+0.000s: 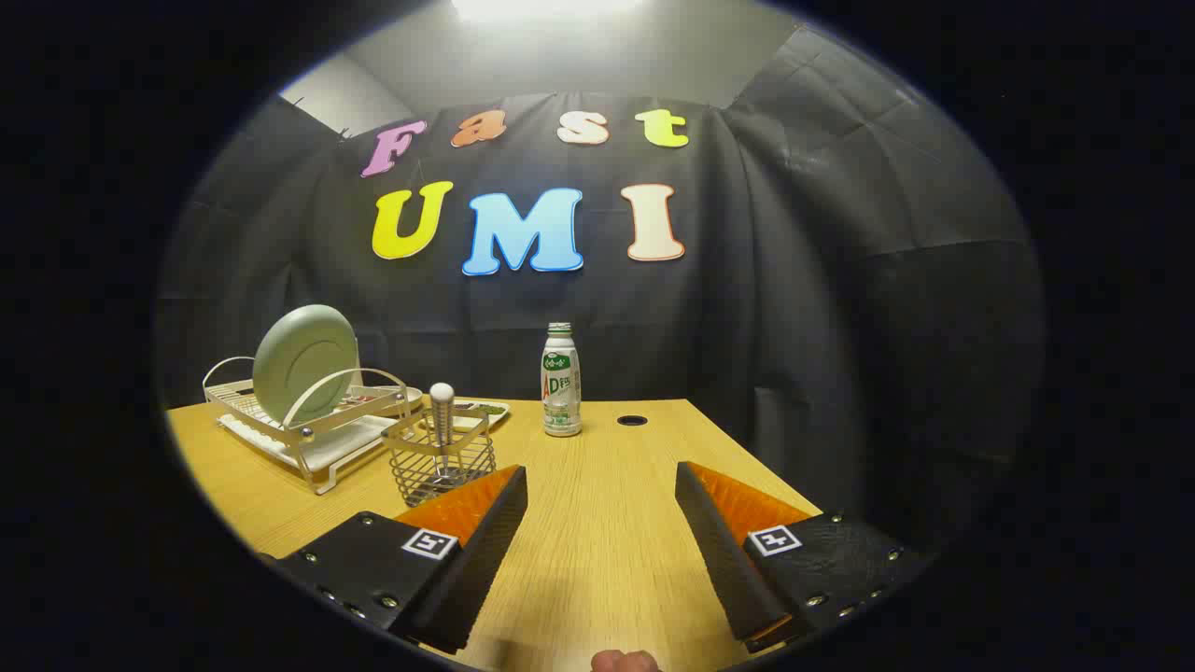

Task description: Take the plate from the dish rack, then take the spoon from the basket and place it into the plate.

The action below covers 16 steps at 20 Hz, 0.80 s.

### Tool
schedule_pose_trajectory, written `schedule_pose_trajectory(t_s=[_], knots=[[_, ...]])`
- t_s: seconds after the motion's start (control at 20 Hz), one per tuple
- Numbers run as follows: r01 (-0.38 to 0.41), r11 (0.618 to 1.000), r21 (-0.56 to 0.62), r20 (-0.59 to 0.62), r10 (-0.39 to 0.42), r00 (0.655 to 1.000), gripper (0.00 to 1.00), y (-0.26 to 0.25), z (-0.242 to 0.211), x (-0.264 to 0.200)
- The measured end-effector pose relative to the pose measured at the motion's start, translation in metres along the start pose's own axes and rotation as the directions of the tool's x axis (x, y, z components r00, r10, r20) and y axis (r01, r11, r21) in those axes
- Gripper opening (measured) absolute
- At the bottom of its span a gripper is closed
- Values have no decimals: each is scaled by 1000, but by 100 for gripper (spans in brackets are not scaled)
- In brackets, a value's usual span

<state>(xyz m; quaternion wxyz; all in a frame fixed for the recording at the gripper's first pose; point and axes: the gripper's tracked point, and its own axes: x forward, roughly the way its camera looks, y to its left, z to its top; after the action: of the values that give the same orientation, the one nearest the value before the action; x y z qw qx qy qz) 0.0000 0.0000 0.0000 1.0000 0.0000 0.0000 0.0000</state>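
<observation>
Jaws (602, 481) spread wide and holding nothing above the wooden surface (597, 523), pale green plate (305, 361) upright in the rack (313, 425) beyond the left finger, spoon (442, 417) standing in the wire basket (442, 464) just ahead of it, bottle (561, 381) further back.

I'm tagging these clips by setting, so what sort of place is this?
Probably a staged recording booth set up as a kitchen counter: a wooden table against black cloth holds a dish rack with a plate, and a wire basket. The hand-held gripper is open over bare tabletop.
</observation>
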Motion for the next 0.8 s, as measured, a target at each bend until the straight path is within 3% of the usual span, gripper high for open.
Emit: schedule_pose_trajectory(t_s=[0.35,0.55,0.8], knots=[[17,1000,8,32,-18,999,98,-17,41,61],[22,1000,12,48,-23,999,98,-20,96,48],[3,999,43,37,-5,999,97,23,162,16]])
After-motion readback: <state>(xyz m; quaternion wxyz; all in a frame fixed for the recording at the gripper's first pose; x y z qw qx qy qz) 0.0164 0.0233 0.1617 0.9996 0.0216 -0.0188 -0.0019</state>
